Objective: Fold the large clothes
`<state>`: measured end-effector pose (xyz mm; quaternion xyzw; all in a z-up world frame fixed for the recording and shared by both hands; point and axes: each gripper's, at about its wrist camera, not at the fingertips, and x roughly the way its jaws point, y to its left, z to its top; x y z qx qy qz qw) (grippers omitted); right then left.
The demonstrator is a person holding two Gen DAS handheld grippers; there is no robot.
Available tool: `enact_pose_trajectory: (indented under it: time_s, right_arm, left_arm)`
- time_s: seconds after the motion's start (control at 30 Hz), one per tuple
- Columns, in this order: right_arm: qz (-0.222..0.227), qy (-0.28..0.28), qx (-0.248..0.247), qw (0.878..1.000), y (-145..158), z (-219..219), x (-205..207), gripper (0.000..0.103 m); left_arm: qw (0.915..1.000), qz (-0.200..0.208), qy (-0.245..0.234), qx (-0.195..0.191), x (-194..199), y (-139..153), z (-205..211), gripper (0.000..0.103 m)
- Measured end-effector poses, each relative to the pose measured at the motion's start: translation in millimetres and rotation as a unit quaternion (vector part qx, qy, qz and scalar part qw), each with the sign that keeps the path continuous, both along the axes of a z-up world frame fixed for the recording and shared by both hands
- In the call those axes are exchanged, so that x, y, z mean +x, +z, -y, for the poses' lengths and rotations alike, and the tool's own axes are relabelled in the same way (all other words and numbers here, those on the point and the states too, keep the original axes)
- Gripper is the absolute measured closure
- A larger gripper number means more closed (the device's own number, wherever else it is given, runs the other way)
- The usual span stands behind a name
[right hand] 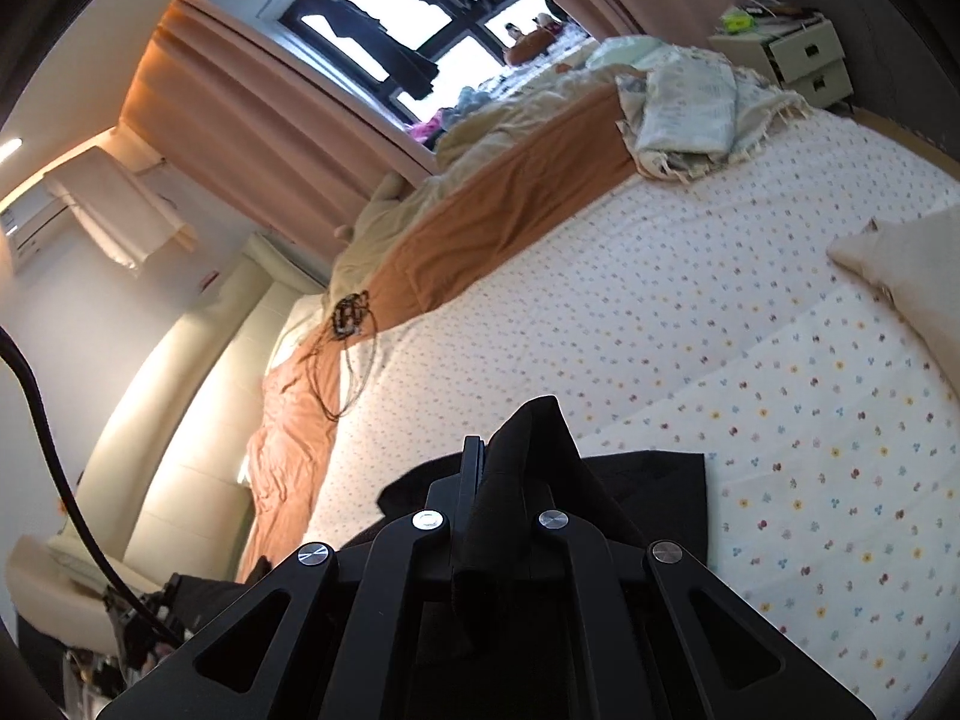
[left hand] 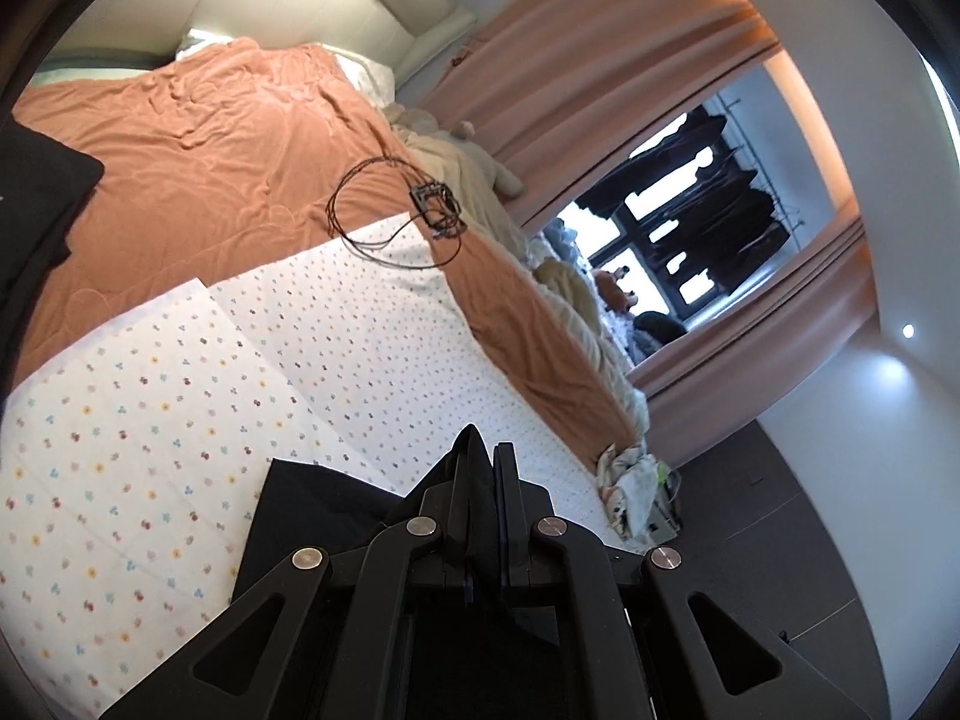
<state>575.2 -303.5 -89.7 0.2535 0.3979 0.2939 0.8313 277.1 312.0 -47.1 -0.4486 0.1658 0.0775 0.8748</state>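
Observation:
A black garment [left hand: 312, 510] hangs above the white flower-print sheet [left hand: 180, 396] of a bed. My left gripper [left hand: 483, 456] is shut on a pinch of its black cloth, which pokes up between the fingers. In the right wrist view the same black garment [right hand: 660, 498] spreads below, and my right gripper [right hand: 498, 450] is shut on a thick fold of it that bulges over the fingers. Most of the garment is hidden under the gripper bodies.
An orange blanket [left hand: 198, 156] covers the far part of the bed, with a coil of black cable [left hand: 384, 222] on it. A second dark cloth [left hand: 42, 204] lies at the left edge. Crumpled bedding [right hand: 690, 108], a cream pillow [right hand: 906, 276] and a bedside drawer unit [right hand: 804, 60] lie to the right.

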Motion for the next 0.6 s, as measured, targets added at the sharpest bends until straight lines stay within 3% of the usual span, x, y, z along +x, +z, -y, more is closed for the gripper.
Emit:
enact_pose_trajectory:
  time_s: [0.1,0.37,0.43,0.5,0.57,0.6]
  right_arm:
    - [-0.022,-0.007,-0.011,1.000,-24.9,1.0,13.6,0.099]
    - [-0.041,-0.030,-0.043,0.998,-63.5,-10.4,41.1,0.099]
    - [-0.041,-0.039,-0.051,0.997,-67.6,-14.5,46.7,0.099]
    - [-0.048,-0.047,-0.072,0.995,-71.7,-20.1,53.0,0.095]
    - [-0.055,-0.042,-0.081,0.994,-75.6,-25.7,57.7,0.080]
    - [-0.053,-0.041,-0.082,0.994,-76.1,-27.1,57.5,0.062]
  left_arm:
    - [0.9996,-0.020,-0.010,0.016,30.0,-13.0,-2.3,0.099]
    - [0.9971,-0.073,-0.012,-0.015,88.3,-56.8,-20.6,0.099]
    - [0.9959,-0.077,-0.035,-0.031,102.8,-62.5,-23.1,0.082]
    - [0.9941,-0.058,-0.072,-0.057,113.7,-67.5,-22.7,0.031]
    - [0.9963,-0.042,-0.061,-0.044,110.1,-65.2,-18.3,0.019]
    - [0.9973,-0.041,-0.056,-0.025,107.5,-63.2,-16.4,0.019]
